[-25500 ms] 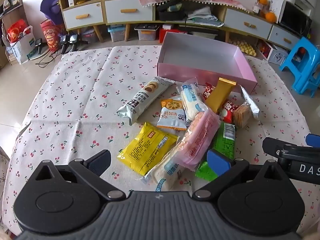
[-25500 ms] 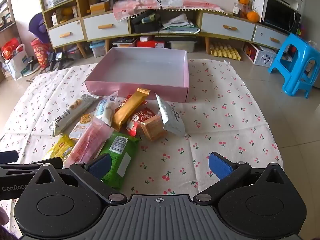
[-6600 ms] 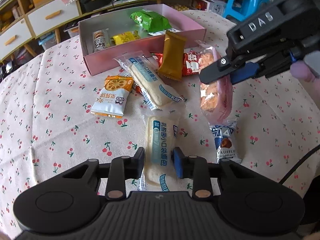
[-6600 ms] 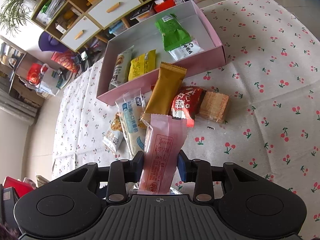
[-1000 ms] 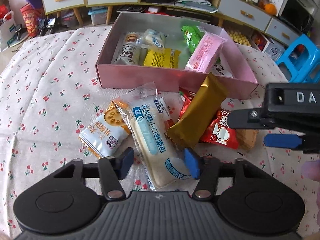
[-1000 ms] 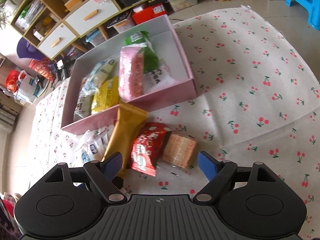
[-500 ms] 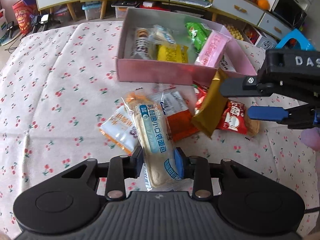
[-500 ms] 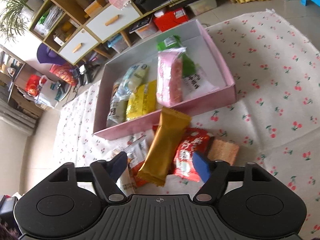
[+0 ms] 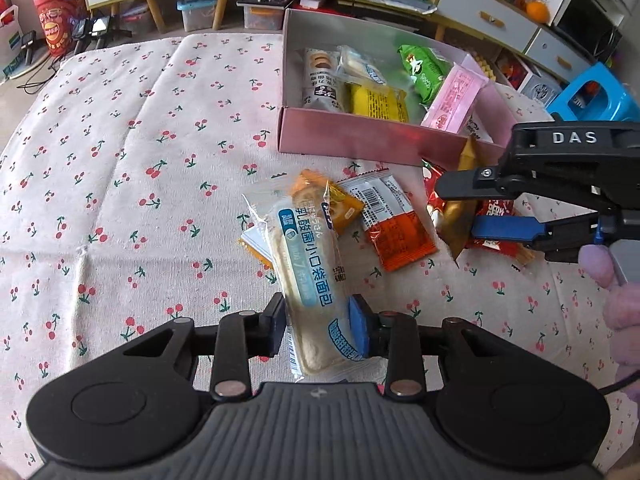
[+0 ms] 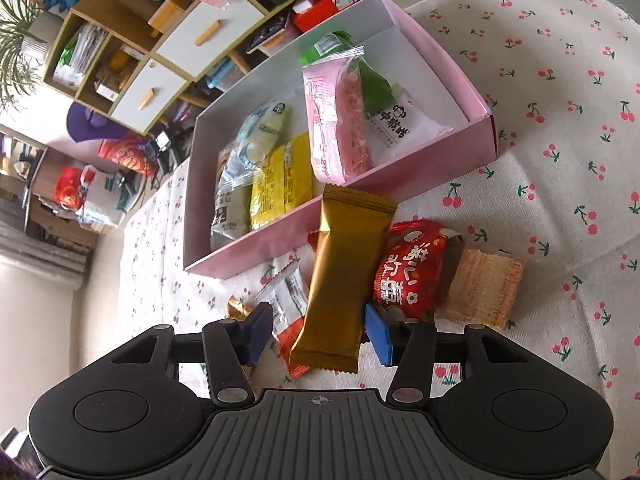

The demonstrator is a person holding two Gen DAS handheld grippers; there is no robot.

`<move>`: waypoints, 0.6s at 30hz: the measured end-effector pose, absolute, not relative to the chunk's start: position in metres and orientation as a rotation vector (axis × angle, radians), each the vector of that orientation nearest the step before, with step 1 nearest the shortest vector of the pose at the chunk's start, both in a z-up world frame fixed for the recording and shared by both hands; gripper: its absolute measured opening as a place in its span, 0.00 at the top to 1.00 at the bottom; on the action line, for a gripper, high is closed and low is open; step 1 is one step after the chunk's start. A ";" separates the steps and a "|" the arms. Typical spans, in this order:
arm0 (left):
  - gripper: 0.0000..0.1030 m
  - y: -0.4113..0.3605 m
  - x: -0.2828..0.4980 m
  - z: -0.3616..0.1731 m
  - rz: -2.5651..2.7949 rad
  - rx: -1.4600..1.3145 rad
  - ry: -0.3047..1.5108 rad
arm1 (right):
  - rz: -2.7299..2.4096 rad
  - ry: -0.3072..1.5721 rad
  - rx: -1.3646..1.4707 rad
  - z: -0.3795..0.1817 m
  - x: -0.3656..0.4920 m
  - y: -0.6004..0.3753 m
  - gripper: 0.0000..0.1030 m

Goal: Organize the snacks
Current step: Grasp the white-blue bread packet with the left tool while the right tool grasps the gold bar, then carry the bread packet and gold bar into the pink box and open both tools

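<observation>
My left gripper (image 9: 318,326) fingers pinch the soft, squashy bread pack (image 9: 308,264) low down; right gripper (image 10: 318,334) fingers have been closing around the light, slippery gold bar (image 10: 344,276), not yet squeezing.

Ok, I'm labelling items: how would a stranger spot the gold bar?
Find the pink box on the cherry-print cloth. In front of its near wall, the gold bar lies between the right gripper jaws, the only plain metallic gold wrapper, beside a red packet.
</observation>
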State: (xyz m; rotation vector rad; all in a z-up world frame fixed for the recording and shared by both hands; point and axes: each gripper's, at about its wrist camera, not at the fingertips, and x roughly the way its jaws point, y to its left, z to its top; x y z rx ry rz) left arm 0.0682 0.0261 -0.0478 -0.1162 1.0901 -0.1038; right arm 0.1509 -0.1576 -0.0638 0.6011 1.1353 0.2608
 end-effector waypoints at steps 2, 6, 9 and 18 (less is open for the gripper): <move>0.67 0.026 0.070 -0.049 -0.097 -0.117 1.096 | 0.243 1.131 0.574 -0.065 0.152 -0.154 0.53; 0.65 0.027 0.073 -0.051 -0.086 -0.126 1.097 | 0.190 1.141 0.554 -0.075 0.155 -0.154 0.60; 0.66 0.030 0.074 -0.051 -0.077 -0.134 1.092 | 0.181 1.143 0.589 -0.075 0.156 -0.158 0.60; 0.70 0.033 0.074 -0.048 -0.072 -0.141 1.084 | 0.221 1.135 0.573 -0.068 0.149 -0.164 0.71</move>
